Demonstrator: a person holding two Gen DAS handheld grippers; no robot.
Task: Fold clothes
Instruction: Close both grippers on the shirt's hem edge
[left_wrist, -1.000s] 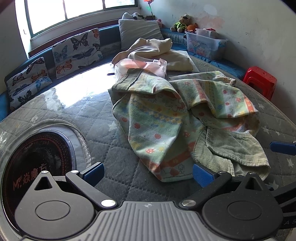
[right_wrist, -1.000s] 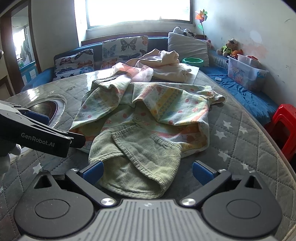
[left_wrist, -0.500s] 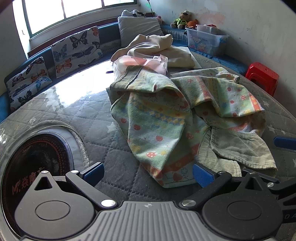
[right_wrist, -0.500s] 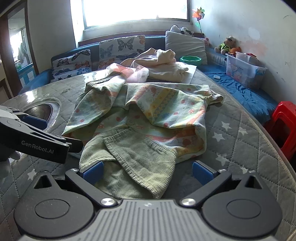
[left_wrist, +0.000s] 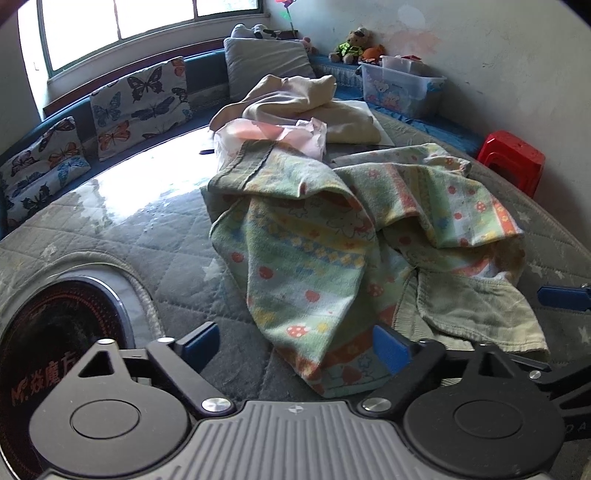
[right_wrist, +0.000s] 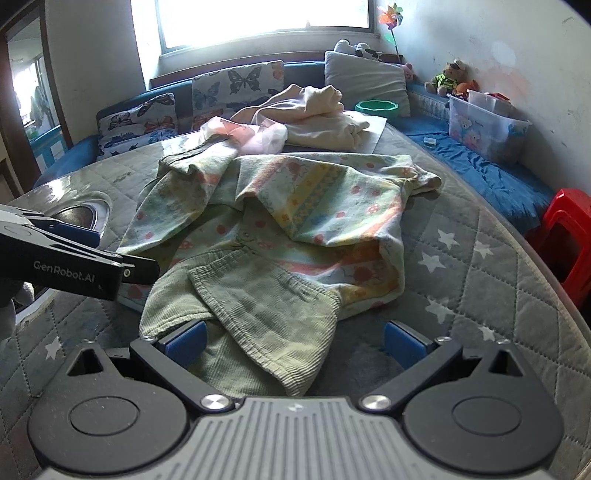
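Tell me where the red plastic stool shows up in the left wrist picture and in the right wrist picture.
Left wrist view: the red plastic stool stands at the right edge, upper half, beside the wall.
Right wrist view: it is at the far right edge, about mid-height, partly cut off.
Shared landmark: the clear storage bin with cartoon bears, on the blue bench behind the stool in both views.

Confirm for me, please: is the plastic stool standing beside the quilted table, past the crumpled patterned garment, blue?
Not quite: the plastic stool is red, not blue, as the left wrist view shows. It does stand beside the quilted table, past the crumpled patterned garment.
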